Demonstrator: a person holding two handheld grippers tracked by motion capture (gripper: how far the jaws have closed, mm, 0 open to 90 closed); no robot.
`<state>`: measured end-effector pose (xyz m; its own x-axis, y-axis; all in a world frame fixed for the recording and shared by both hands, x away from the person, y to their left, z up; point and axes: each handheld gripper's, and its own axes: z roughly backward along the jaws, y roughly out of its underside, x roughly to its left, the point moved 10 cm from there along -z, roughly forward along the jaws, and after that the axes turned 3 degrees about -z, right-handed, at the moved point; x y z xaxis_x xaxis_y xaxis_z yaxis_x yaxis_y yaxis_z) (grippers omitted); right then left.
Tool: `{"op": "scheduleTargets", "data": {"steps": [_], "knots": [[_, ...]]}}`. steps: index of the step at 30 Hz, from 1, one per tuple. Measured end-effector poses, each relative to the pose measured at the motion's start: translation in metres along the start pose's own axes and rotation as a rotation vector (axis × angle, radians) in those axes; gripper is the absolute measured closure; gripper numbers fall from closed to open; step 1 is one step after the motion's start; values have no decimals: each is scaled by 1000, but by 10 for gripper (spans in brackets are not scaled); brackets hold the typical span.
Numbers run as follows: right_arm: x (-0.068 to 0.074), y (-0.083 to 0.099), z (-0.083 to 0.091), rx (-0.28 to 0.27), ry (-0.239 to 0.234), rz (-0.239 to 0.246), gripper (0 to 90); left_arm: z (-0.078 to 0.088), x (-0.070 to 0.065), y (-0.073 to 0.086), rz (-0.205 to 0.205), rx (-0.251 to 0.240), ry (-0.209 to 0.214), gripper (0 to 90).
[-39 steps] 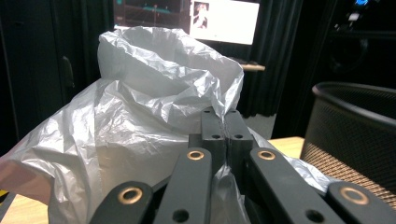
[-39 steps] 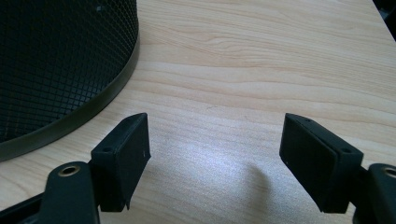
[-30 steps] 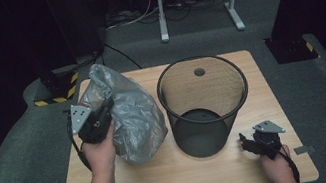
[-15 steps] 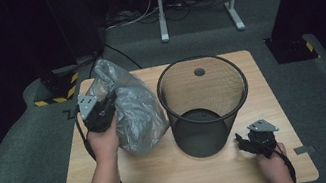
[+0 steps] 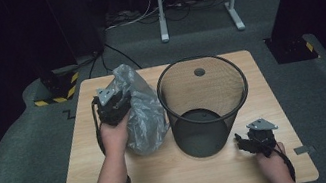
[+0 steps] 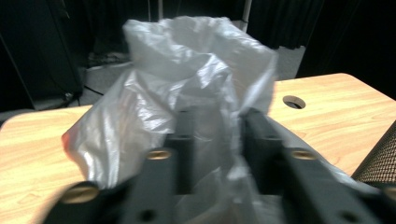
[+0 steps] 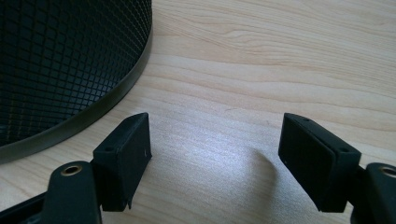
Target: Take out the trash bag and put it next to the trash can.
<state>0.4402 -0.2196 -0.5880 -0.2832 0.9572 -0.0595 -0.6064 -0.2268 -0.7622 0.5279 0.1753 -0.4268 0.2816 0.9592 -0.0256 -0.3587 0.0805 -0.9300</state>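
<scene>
Table (image 5: 261, 84): light wood, a round hole (image 5: 199, 72) near the far edge.
Mesh bin (image 5: 203, 102): black wire basket, upright at mid-table; nothing inside, solid floor in plain sight.
Plastic bag (image 5: 141, 110): clear, crumpled, standing on the table just left of the bin, close against its wall; contents impossible to tell.
Left gripper (image 6: 217, 140): at the bag's upper left side; jaws just opened partway, bag film between them, parted and not pinching it.
Right gripper (image 7: 215, 144): resting low on the table near the bin's base, at the front right; jaws wide apart, bare wood between them.
</scene>
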Motion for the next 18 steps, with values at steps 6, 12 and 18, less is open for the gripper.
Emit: {"op": "scheduleTargets", "data": {"steps": [6,12,18], "knots": [[2,0,-1,2,-10,9,253,17,-1,-5,10,-42,-5,319],[2,0,-1,1,-13,11,254,50,-4,-20,15,-116,31,239],[2,-1,-2,3,-15,9,254,84,-3,-22,-14,-132,43,246]]}}
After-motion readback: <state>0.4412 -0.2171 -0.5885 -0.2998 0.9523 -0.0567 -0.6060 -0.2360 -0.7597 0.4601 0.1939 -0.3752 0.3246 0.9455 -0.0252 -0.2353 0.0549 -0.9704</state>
